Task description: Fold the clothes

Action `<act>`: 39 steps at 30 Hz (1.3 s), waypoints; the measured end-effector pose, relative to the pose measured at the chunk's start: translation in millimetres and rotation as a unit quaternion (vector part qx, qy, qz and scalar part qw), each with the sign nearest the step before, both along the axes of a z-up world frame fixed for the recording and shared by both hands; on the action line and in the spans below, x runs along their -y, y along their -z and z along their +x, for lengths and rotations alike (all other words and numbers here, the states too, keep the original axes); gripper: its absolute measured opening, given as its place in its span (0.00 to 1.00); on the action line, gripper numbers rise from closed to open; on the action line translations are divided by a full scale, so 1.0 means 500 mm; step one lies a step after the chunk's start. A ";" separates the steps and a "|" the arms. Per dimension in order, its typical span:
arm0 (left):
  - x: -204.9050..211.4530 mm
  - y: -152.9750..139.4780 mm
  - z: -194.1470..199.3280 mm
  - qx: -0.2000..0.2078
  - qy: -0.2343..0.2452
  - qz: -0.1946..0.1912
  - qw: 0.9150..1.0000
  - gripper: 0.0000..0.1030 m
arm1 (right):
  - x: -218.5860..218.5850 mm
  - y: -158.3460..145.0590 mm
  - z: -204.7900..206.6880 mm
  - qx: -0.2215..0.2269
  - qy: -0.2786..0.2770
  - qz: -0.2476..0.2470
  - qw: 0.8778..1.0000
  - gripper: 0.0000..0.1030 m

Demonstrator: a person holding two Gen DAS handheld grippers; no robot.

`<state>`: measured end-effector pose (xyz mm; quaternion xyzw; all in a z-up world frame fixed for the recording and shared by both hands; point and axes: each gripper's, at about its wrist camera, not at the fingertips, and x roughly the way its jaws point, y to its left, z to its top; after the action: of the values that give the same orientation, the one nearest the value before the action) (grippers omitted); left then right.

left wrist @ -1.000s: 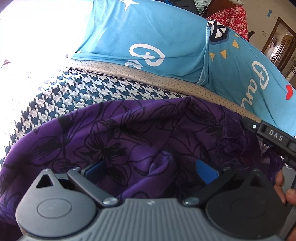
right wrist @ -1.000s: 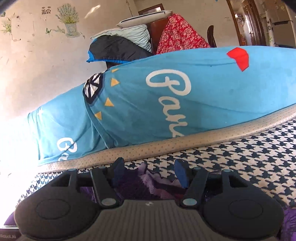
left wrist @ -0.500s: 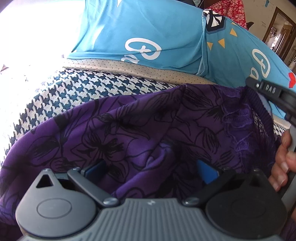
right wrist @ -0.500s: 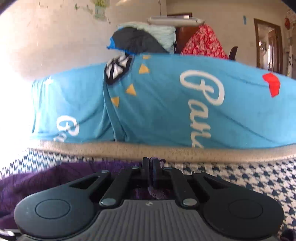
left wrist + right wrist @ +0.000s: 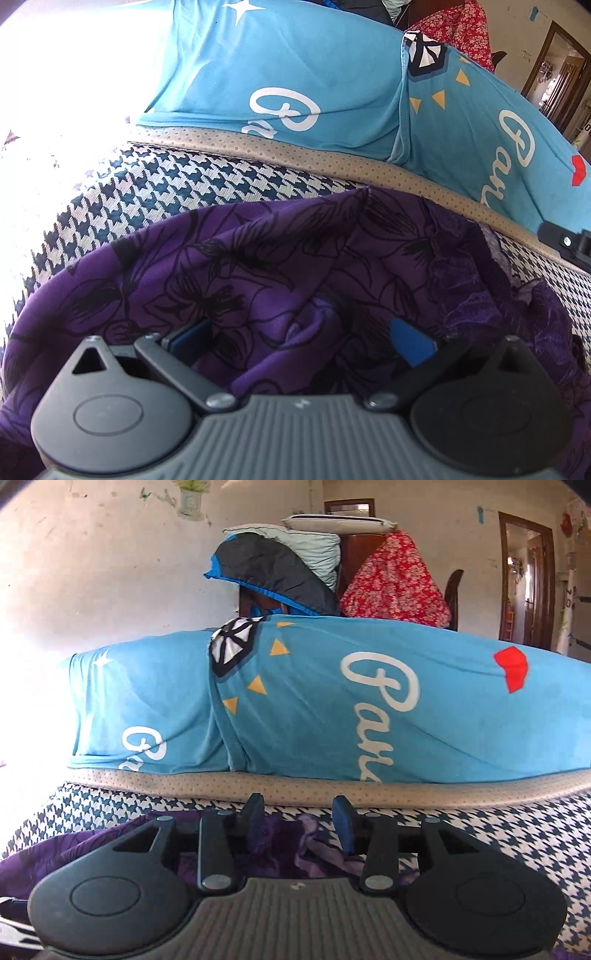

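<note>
Left gripper (image 5: 301, 334) hangs over the purple garment with black flower outlines (image 5: 258, 266), its blue pads spread wide and a soft ridge of cloth rising between them, unpinched; it looks parked there to keep the garment steady on the houndstooth bed cover (image 5: 177, 184). A second ago the other tool and its hand stood at the right edge; now only a corner shows.

Right gripper (image 5: 298, 818) is opening, jaws apart with the garment's crumpled edge (image 5: 288, 834) below and between them, unclamped. Half a second back it was pinched shut; likely just letting the fold drop.
</note>
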<state>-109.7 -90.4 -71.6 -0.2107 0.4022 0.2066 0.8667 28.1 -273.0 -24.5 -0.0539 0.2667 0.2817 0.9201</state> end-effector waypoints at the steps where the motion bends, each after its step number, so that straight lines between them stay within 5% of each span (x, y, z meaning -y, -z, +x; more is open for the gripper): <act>1: 0.002 -0.002 0.000 0.002 0.002 0.000 1.000 1.00 | 0.027 -0.005 -0.001 -0.008 0.017 -0.001 1.000 0.39; 8: 0.027 -0.003 0.003 0.002 0.024 0.009 1.000 1.00 | 0.231 -0.025 0.000 -0.063 0.161 -0.010 0.985 0.50; 12: 0.043 0.004 0.004 -0.002 0.035 0.018 0.999 1.00 | 0.310 -0.008 -0.008 -0.090 0.190 -0.028 0.977 0.61; 21: 0.066 0.017 0.007 -0.013 0.053 0.046 0.997 1.00 | 0.355 0.040 0.006 -0.176 0.165 0.003 0.971 0.66; 26: 0.065 0.021 0.009 -0.016 0.052 0.046 0.998 1.00 | 0.315 0.059 -0.011 -0.158 0.133 -0.069 0.976 0.68; 28: 0.065 0.022 0.009 -0.016 0.051 0.044 0.998 1.00 | 0.310 0.071 -0.013 -0.143 0.135 -0.096 0.976 0.59; 30: 0.065 0.023 0.009 -0.017 0.052 0.044 0.998 1.00 | 0.312 0.074 -0.012 -0.129 0.146 -0.110 0.975 0.20; 32: 0.064 0.023 0.009 -0.017 0.051 0.043 0.998 1.00 | 0.327 0.067 -0.009 -0.115 0.179 -0.112 0.971 0.14; 36: 0.061 0.023 0.007 -0.016 0.047 0.038 0.998 1.00 | 0.370 0.027 -0.009 -0.047 0.287 -0.113 0.950 0.10; 39: 0.060 0.024 0.008 -0.017 0.045 0.039 0.998 1.00 | 0.412 -0.014 -0.016 0.046 0.417 -0.155 0.894 0.14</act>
<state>-105.9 -120.5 -83.6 -0.1550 0.4180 0.1863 0.8755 20.0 -479.1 -17.3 -0.0926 0.2623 -0.1760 0.9443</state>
